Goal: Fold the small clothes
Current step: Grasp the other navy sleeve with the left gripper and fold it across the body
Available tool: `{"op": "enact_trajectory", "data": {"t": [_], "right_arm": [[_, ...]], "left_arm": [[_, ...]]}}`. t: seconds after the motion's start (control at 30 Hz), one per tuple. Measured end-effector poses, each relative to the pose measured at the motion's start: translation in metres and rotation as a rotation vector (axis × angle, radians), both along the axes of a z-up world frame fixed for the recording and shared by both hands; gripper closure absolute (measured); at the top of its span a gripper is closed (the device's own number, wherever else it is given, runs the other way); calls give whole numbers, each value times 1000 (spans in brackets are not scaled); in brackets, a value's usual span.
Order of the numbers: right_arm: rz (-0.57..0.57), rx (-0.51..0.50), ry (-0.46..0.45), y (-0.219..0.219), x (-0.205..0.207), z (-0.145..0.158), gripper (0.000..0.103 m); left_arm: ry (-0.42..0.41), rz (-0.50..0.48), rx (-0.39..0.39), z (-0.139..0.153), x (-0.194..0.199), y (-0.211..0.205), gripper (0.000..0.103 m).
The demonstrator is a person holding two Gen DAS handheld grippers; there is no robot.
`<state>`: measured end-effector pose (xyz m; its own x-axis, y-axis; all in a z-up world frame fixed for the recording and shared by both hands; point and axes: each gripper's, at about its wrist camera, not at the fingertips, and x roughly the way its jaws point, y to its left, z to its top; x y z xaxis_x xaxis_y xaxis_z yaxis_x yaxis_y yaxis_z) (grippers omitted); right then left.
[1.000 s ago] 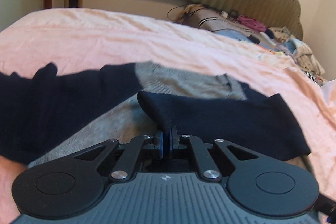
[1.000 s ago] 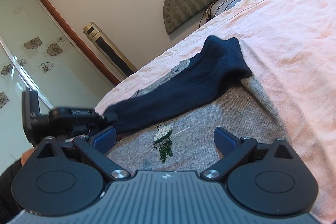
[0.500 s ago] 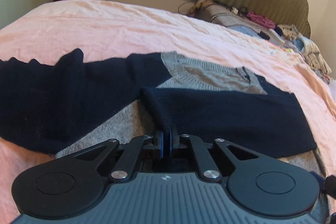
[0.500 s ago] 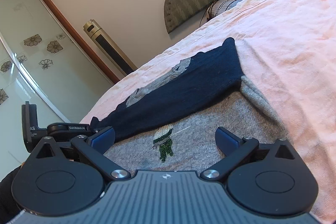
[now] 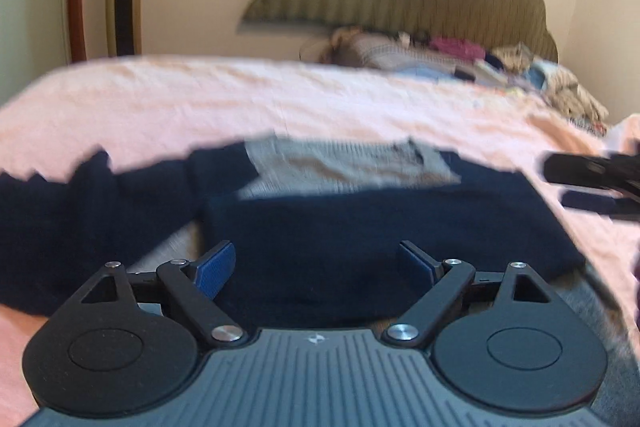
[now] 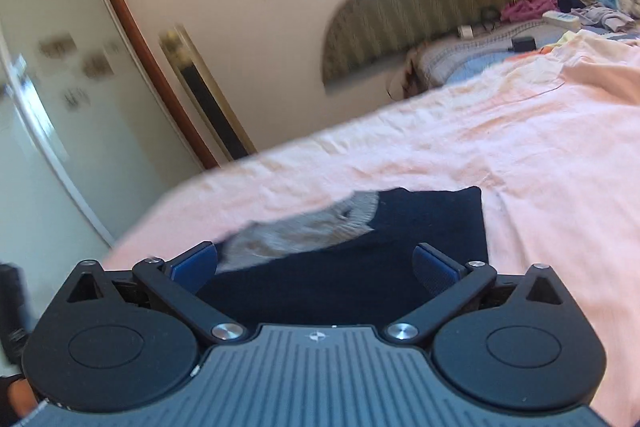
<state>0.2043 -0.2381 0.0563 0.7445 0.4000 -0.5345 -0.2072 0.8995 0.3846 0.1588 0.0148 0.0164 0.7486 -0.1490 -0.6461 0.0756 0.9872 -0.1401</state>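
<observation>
On my far left, 1 navy sleeve (image 5: 72, 227) of the small grey sweater (image 5: 344, 167) still lies stretched out flat on the pink bedsheet (image 5: 240, 99). Next comes my left gripper (image 5: 316, 263): its jaws are opening, blue pads (image 5: 214, 265) spread apart and pressing on nothing, with the other navy sleeve (image 5: 400, 223) lying folded across the sweater's chest just beyond them. Further right, my right gripper (image 6: 316, 263) stands wide and empty too, hovering over that same folded sleeve near the grey collar (image 6: 312, 227).

I judge the sleeve-folding step is half done: 1 sleeve is laid over the body and let go, 1 remains. My next move likely calls for reaching left to that outstretched cuff, pinching only its fabric, and carrying it across the chest without dragging the sleeve already placed.
</observation>
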Motion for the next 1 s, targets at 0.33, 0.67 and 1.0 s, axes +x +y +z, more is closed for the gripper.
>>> {"op": "enact_trajectory", "data": {"t": [0.33,0.67,1.0], "right_arm": [[50,-361,3,23,23,-54,0],[49,-365,0,26,23,-50,0],[48,-356,0,24,23,-50,0]], "left_arm": [[9,-78,91,-16,5,-12,2],[-190,329,-195,22,-66,147,2],[-167,917,-787,-19,-88,375,3]]}}
